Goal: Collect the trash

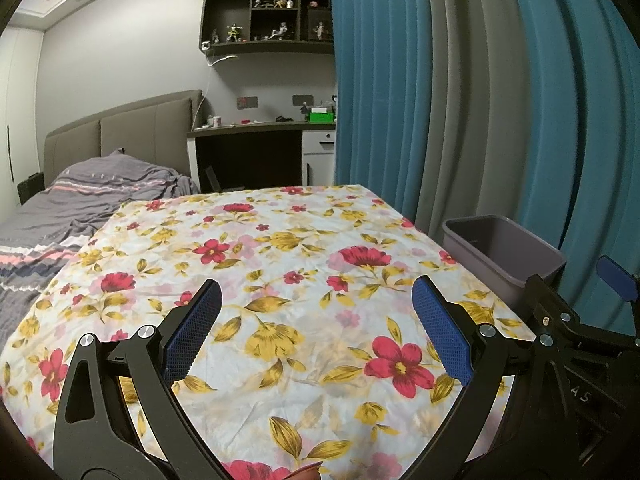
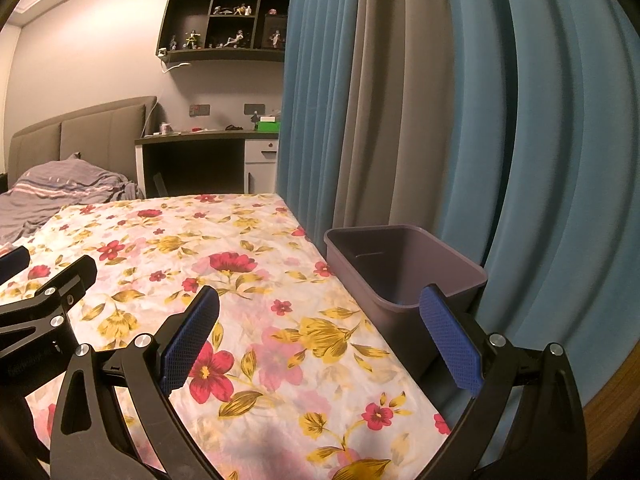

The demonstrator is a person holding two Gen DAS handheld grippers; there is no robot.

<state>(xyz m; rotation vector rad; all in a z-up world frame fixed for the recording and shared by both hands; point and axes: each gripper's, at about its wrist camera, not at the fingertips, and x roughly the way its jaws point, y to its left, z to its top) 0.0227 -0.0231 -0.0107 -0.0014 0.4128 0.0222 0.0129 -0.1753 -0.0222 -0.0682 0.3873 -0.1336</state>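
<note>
Left gripper (image 1: pixel 316 300) jaws apart above floral tablecloth (image 1: pixel 280 248).

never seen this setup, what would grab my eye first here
The flowered tablecloth fills the middle of both views, with no trash showing on it. A grey bin stands at its right edge against blue and grey curtains. Both the left gripper and right gripper hang open above the cloth.

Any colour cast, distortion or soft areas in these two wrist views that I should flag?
Left wrist view: fairly neutral white balance, strong fisheye bending the curtain folds, dark vignette corners, floral cloth sharp. Right wrist view: warmer pinkish-orange cast on the wall and cloth, same barrel distortion, bin interior dim; left tool and right tool both crisp and open.
</note>
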